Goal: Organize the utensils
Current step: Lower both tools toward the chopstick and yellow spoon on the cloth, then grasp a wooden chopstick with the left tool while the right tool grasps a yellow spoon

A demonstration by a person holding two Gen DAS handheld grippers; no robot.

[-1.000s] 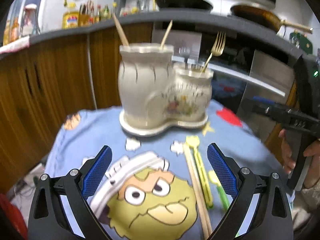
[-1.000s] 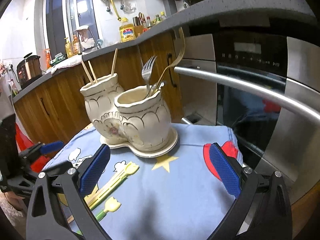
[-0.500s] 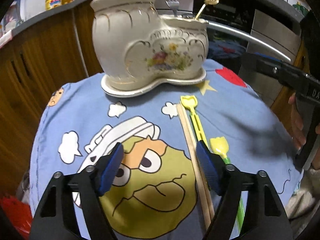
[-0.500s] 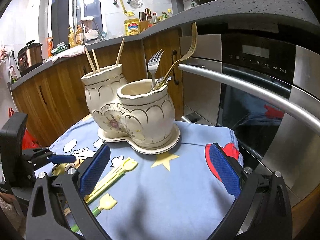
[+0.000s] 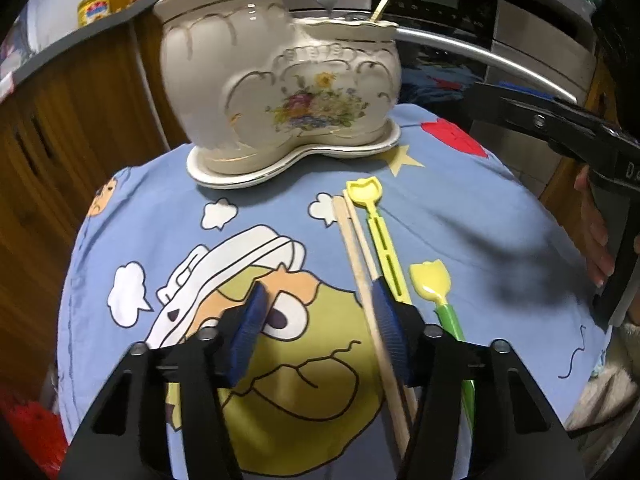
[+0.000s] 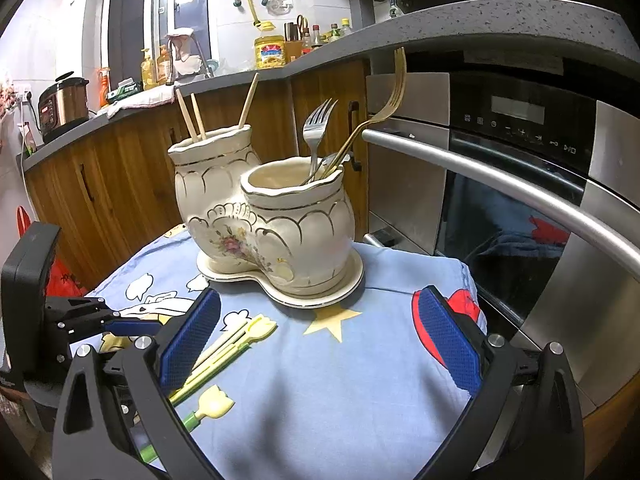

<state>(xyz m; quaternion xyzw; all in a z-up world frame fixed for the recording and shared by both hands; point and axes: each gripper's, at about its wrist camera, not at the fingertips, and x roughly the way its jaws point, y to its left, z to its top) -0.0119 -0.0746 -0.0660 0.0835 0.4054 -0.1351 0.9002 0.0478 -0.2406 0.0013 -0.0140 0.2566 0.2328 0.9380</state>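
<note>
A cream ceramic double-pot utensil holder [image 5: 280,80] [image 6: 264,216] stands on its saucer at the far side of the blue cartoon cloth. Its tall pot holds wooden chopsticks [image 6: 192,116]; its low pot holds a steel fork [image 6: 316,128] and a gold fork [image 6: 384,108]. On the cloth lie two wooden chopsticks [image 5: 356,240], a yellow plastic utensil [image 5: 376,220] and a yellow-green one [image 5: 436,292]. My left gripper [image 5: 320,320] is low over the cloth, partly open, its right finger against the wooden chopsticks. My right gripper [image 6: 316,344] is wide open and empty above the cloth.
An oven [image 6: 520,168] with a steel handle bar stands behind the cloth-covered table. Wooden cabinets [image 6: 112,184] and a grey counter with bottles lie behind. The right gripper's body [image 5: 580,132] hovers at the table's right side.
My left gripper has moved forward and down toward the cloth and its jaws have narrowed beside the wooden chopsticks. The right gripper has hardly moved.
</note>
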